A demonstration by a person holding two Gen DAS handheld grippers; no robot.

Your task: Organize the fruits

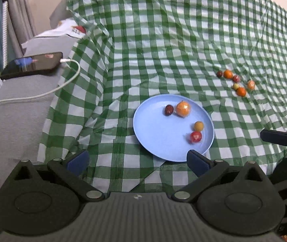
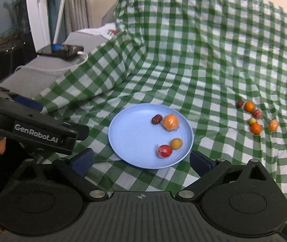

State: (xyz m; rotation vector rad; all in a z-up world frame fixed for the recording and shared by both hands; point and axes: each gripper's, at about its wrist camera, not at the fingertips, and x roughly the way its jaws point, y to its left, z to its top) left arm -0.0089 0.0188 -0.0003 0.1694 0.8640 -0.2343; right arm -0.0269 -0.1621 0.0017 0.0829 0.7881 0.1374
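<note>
A light blue plate (image 1: 155,141) (image 2: 131,141) lies on the green checked cloth. On it are a dark date (image 1: 168,110) (image 2: 155,119), a wrapped orange (image 1: 183,108) (image 2: 170,121), a small yellow fruit (image 1: 199,125) (image 2: 176,143) and a wrapped red fruit (image 1: 196,137) (image 2: 164,151). Several more small fruits (image 1: 236,82) (image 2: 254,118) lie in a cluster on the cloth to the right. My left gripper (image 1: 137,162) is open and empty just before the plate's near edge. My right gripper (image 2: 141,163) is open and empty at the plate's near edge.
A phone (image 1: 32,64) (image 2: 62,50) on a white charging cable (image 1: 42,94) rests on a grey sofa arm (image 1: 12,121) at the left. The cloth rises in folds behind the plate. The other gripper's body (image 2: 32,129) is at left in the right wrist view.
</note>
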